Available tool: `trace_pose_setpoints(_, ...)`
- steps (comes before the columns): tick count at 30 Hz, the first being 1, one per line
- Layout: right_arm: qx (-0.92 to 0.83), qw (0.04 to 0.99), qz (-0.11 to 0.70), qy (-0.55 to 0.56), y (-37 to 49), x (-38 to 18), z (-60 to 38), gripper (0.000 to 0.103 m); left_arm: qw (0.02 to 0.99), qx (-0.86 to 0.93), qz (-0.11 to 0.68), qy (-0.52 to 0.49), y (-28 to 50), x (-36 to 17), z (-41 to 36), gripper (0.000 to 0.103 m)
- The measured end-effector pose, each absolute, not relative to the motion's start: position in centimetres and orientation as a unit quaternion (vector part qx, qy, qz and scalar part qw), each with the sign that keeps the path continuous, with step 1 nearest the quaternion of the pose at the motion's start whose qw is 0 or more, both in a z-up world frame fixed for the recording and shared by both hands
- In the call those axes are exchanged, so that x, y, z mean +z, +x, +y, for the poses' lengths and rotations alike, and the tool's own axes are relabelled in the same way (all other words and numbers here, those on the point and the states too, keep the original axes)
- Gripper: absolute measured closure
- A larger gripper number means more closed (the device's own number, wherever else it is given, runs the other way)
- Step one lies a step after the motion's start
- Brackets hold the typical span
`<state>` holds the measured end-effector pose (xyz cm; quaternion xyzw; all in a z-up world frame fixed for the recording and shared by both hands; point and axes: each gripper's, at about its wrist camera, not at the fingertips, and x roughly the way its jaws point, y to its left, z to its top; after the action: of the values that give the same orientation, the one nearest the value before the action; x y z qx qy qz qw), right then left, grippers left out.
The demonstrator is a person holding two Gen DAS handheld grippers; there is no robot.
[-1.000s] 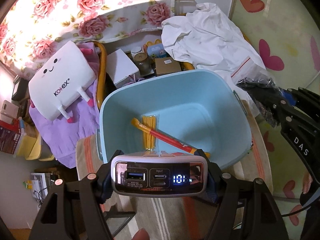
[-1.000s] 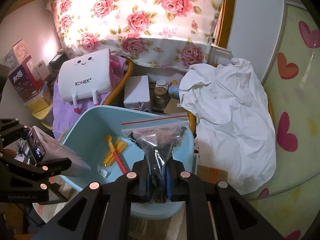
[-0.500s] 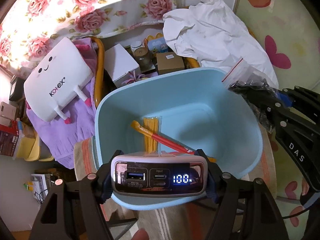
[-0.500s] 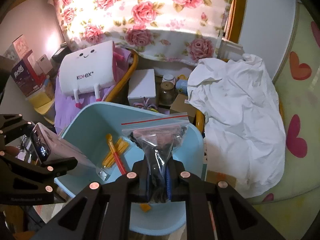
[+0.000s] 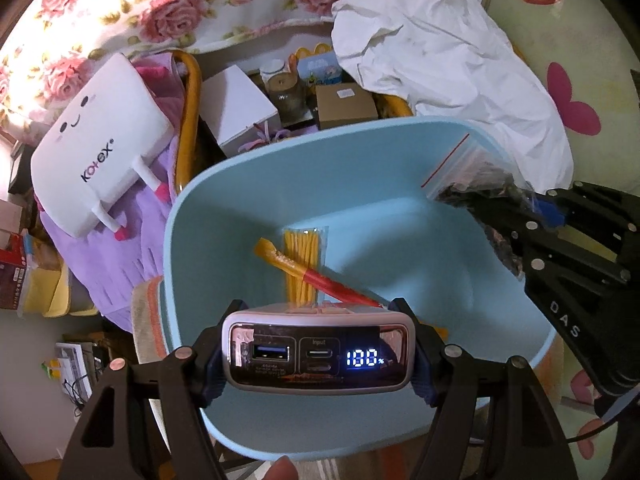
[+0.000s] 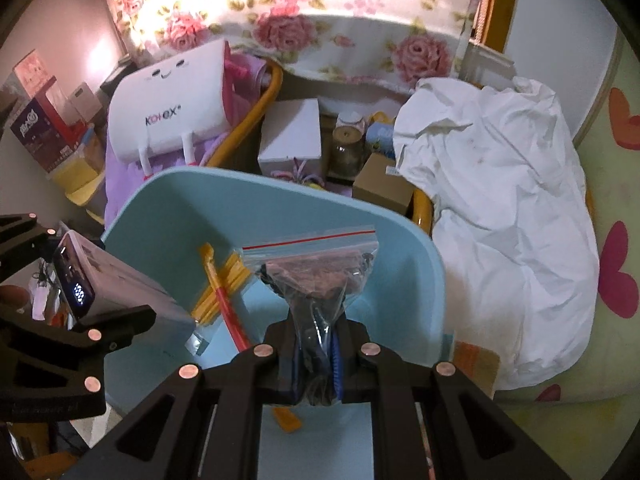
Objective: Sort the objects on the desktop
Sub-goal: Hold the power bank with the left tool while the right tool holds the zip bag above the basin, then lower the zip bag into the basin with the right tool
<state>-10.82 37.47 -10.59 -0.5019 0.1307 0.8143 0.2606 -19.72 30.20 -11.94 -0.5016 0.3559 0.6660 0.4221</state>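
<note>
Between the fingers of the left gripper (image 5: 320,360) sits a power bank (image 5: 320,354), clamped by its two short ends, with its port face and lit display turned toward the camera. It hangs over the near part of the light blue tub (image 5: 184,216), above the bare floor on this side of the yellow sticks (image 5: 304,256) and the red-and-yellow tool (image 5: 320,276) that already lie in the tub. The right gripper (image 6: 316,364) is pinched tight on the lower part of a clear zip bag (image 6: 316,268) of dark contents; the bag stands up ahead of its fingers, over the far right side of the tub, and its red-striped seal end is free.

The step in hand looks like setting both items down into the tub. To do it well, the power bank should go low before the fingers spread, because it is hard and heavy and could crack the sticks or bounce if dropped. The better spot is the bare floor below and just short of the fingertips, not on top of the tool ahead of them. The fingers should open only when the bank rests flat.

The bag is soft and light, so it tolerates a short drop, but it may cling to the pads; a small shake or a wide release should help. The right fingers should stay right of the left ones so the two grippers do not knock together inside the tub walls. The white cloth (image 6: 500,220) beyond the right rim lies close, so the bag should come down well inside the rim.
</note>
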Motion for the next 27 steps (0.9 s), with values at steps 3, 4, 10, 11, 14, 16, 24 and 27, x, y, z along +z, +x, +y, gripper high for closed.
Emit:
trace_pose_setpoints(3,0.808,0.259,0.135,-0.512,-11.4,-11.9,38.0,0.091,0.418,0.662,0.357,-0.509,-20.0,-12.9,30.5,0.028)
trace_pose_setpoints(4,0.806,0.259,0.137,-0.514,-11.5,-12.3,38.1,0.091,0.417,0.661,0.357,-0.511,-20.1,-13.3,30.6,0.028)
trace_pose_setpoints(10,0.796,0.255,0.139,-0.53,-12.4,-14.3,38.8,0.091,0.414,0.657,0.359,-0.518,-20.6,-14.4,30.9,0.028)
trace_pose_setpoints(11,0.795,0.254,0.139,-0.534,-12.6,-14.6,38.9,0.091,0.413,0.658,0.359,-0.518,-20.7,-14.5,30.8,0.028)
trace_pose_setpoints(14,0.789,0.249,0.139,-0.544,-13.1,-15.6,39.1,0.091,0.412,0.66,0.359,-0.516,-20.8,-14.4,30.7,0.028)
trace_pose_setpoints(16,0.785,0.244,0.14,-0.553,-13.6,-16.4,39.2,0.091,0.412,0.661,0.359,-0.515,-20.9,-14.3,30.6,0.028)
trace_pose_setpoints(24,0.76,0.234,0.146,-0.589,-14.9,-19.6,39.4,0.091,0.414,0.66,0.358,-0.514,-21.0,-14.2,30.2,0.028)
trace_pose_setpoints(27,0.749,0.232,0.149,-0.603,-15.2,-20.6,39.7,0.091,0.415,0.66,0.359,-0.514,-21.0,-14.1,30.1,0.028)
